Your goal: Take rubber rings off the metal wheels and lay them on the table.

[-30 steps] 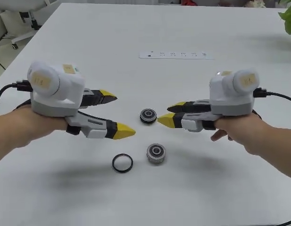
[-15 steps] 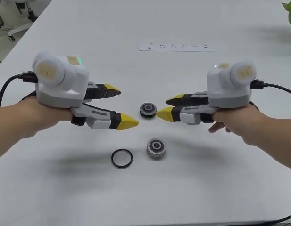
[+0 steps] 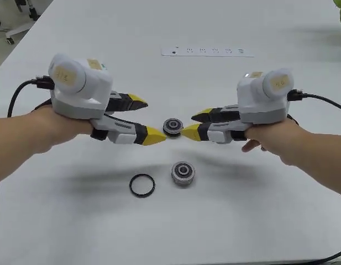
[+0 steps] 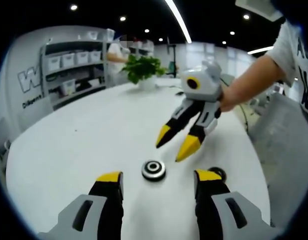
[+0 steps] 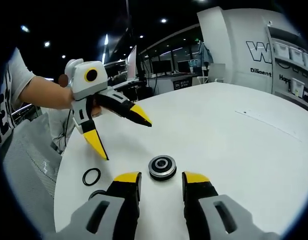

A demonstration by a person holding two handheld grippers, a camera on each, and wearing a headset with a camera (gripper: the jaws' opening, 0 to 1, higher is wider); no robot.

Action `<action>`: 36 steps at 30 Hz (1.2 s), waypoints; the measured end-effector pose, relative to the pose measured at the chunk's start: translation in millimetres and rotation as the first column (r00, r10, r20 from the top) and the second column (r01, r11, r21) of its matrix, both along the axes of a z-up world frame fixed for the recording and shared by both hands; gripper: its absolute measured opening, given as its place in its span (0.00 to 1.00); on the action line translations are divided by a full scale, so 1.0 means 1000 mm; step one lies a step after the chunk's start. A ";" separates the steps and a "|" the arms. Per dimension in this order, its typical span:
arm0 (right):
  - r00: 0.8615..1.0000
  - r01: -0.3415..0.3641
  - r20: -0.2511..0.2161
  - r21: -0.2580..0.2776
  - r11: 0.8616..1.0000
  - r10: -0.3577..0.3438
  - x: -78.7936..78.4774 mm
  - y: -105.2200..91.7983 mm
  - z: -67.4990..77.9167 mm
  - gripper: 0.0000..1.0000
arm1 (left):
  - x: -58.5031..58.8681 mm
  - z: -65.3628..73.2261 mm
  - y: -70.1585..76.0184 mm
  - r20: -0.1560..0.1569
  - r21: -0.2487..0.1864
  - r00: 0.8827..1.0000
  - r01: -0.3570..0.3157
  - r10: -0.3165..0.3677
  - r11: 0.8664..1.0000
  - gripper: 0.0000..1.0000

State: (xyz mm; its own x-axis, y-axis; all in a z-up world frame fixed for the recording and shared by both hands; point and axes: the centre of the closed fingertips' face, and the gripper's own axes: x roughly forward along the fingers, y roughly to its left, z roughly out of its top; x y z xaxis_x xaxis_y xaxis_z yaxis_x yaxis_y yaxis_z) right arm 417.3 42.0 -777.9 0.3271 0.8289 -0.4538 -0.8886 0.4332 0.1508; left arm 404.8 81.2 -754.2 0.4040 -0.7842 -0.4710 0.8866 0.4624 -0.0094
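Head view: I hold the left gripper at nine o'clock and the right gripper at three, flanking the far wheel, both sets of fingers spread to grip it.

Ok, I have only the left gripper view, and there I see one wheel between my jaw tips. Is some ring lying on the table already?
Observer: Yes. One black rubber ring lies flat on the table, nearer to the person than your wheel.
Operator: Something dark is half hidden by one of my jaws. What is it?
Observer: A second metal wheel. It lies beside the ring, close but apart from it.
Operator: And the right gripper, is it ready?
Observer: In the right gripper view its jaws stand open, and your wheel lies just ahead of the tips, in line with the gap.
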 end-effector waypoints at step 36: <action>1.000 -0.020 -0.016 -0.025 0.999 0.020 -0.003 -0.002 -0.020 0.30 | 0.015 -0.025 -0.027 -0.078 0.024 0.996 0.035 -0.033 0.999 0.39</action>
State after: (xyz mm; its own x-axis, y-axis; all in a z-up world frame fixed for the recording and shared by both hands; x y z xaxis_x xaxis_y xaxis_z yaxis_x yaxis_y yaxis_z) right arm 414.2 39.8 -798.1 0.3031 0.8234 -0.4797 -0.8946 0.4193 0.1545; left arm 419.4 53.9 -779.5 0.3389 -0.7841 -0.5199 0.8989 0.4331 -0.0671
